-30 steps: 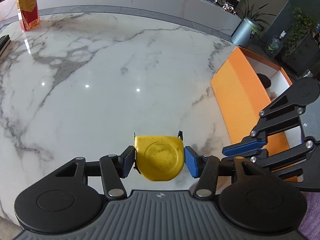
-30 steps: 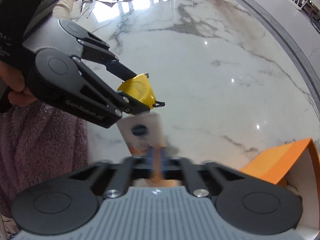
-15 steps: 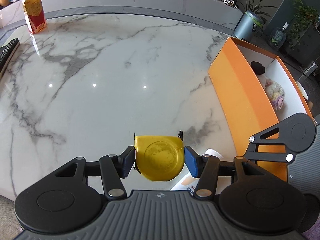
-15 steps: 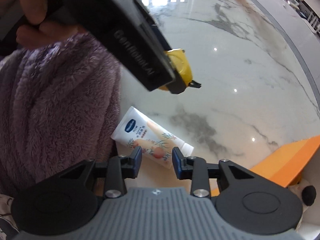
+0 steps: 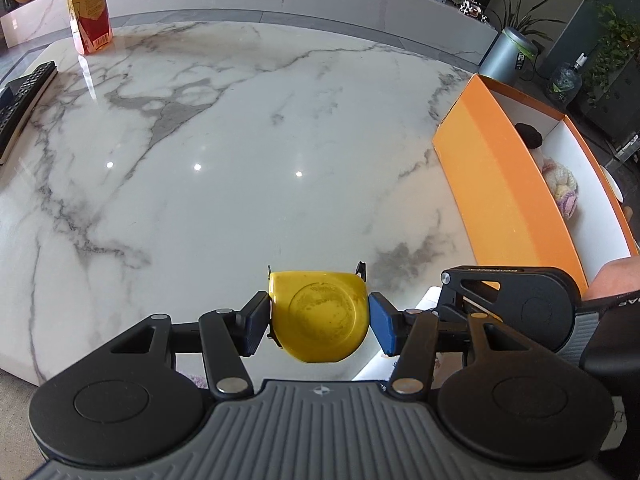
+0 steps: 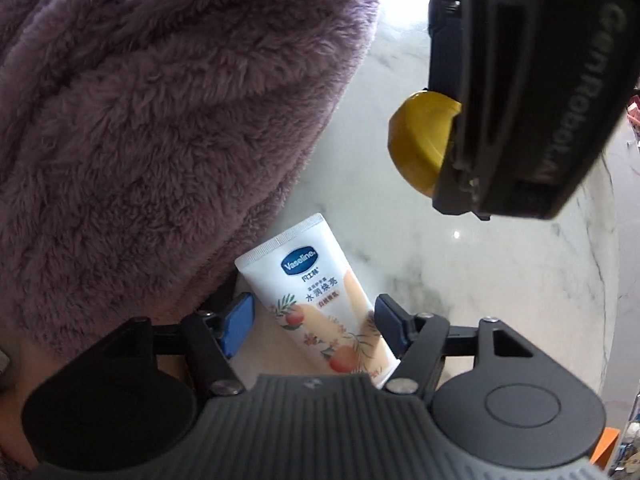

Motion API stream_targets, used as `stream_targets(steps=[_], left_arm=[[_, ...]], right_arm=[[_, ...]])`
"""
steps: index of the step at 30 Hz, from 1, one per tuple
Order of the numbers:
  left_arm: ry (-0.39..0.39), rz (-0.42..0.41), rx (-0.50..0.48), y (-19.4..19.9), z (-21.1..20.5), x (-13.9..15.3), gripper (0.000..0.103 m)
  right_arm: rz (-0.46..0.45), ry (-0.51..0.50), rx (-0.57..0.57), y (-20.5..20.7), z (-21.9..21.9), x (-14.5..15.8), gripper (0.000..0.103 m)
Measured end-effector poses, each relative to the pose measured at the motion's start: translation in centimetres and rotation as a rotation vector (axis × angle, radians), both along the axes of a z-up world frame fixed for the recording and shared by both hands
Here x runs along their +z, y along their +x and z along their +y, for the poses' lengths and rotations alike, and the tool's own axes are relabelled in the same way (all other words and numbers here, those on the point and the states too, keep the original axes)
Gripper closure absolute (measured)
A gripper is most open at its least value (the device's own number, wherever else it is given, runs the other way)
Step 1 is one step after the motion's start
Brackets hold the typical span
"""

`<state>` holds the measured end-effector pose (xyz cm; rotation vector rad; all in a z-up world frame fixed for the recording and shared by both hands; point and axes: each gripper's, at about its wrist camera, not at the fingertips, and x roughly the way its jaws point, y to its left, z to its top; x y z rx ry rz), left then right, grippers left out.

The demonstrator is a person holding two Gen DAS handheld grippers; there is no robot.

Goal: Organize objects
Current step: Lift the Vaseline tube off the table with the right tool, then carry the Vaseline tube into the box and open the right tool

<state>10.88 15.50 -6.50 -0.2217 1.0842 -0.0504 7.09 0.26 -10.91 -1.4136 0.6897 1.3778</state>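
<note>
Two handheld grippers, one yellow object, one white tube, one orange box and one bottle on a white marble table (image 5: 224, 168).

Left gripper (image 5: 319, 320): its two blue pads press on either side of the yellow tape measure (image 5: 319, 316) — one item, rounded case, a worn circular label on its face whose print cannot be read. It is held above the near part of the table. In the right wrist view the same tape measure (image 6: 422, 142) shows as a yellow disc edge jutting from the left gripper's black body, which bears raised lettering that appears to read "GenRobot.AI".

Right gripper (image 6: 310, 326): jaws wide, having just been opening. Between its blue fingers (image 6: 236, 322) lies one cream tube (image 6: 320, 300), flat on the table and slanted, crimped end away from the camera; the pad on the picture's left stands clear of it, and whether the other pad touches it cannot be told. The tube carries a blue oval "Vaseline" logo, several lines of Chinese characters and a peach-and-leaf print.

A person's fuzzy purple sleeve (image 6: 160, 120) fills the left of that view, just beside the tube.

Orange box (image 5: 496, 184): one, open, white inside, at the table's right edge — within it one dark round item (image 5: 528, 134) and one pastel knitted item (image 5: 562, 190).

Far left: one bottle (image 5: 89, 12) of amber liquid with a red-and-yellow label, its writing too small to read, and one dark remote control (image 5: 24, 96).
</note>
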Motion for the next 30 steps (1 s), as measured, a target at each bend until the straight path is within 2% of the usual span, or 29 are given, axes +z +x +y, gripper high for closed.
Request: stream_targets(steps=[1, 3, 4, 6, 7, 8, 15, 20, 25, 30], left_arm=[[-0.002, 0.001, 0.001, 0.0, 0.0, 0.0, 0.041], [-0.003, 0.000, 0.001, -0.2, 0.1, -0.1, 0.041], [-0.003, 0.000, 0.002, -0.3, 0.1, -0.1, 0.041], [-0.003, -0.002, 0.004, -0.6, 0.2, 0.0, 0.041], [-0.003, -0.003, 0.005, -0.7, 0.2, 0.1, 0.041], [-0.004, -0.004, 0.007, -0.8, 0.2, 0.2, 0.041], [-0.004, -0.026, 0.026, -1.7, 0.2, 1.1, 0.041], [-0.004, -0.047, 0.028, -2.4, -0.5, 2.2, 0.041], [-0.035, -0.103, -0.021, -2.8, -2.4, 4.5, 0.041], [-0.064, -0.173, -0.114, -2.5, -6.0, 7.1, 0.041]], right_arm=[[0.006, 0.003, -0.003, 0.0, 0.2, 0.0, 0.035], [0.027, 0.011, -0.017, 0.0, 0.3, 0.2, 0.044], [0.040, 0.013, -0.030, 0.1, 0.4, 0.4, 0.057], [0.032, 0.016, -0.054, 0.3, 0.2, 0.6, 0.067], [0.020, 0.025, -0.060, 0.3, 0.0, 0.7, 0.078], [0.025, 0.031, -0.078, 0.5, -0.1, 0.9, 0.081], [0.140, 0.169, -0.277, 2.8, -1.9, 5.1, 0.081], [0.206, 0.300, -0.465, 4.4, -4.2, 7.8, 0.081], [0.281, 0.484, -0.698, 5.6, -9.2, 11.1, 0.081], [0.279, 0.630, -0.912, 6.7, -13.7, 14.5, 0.081]])
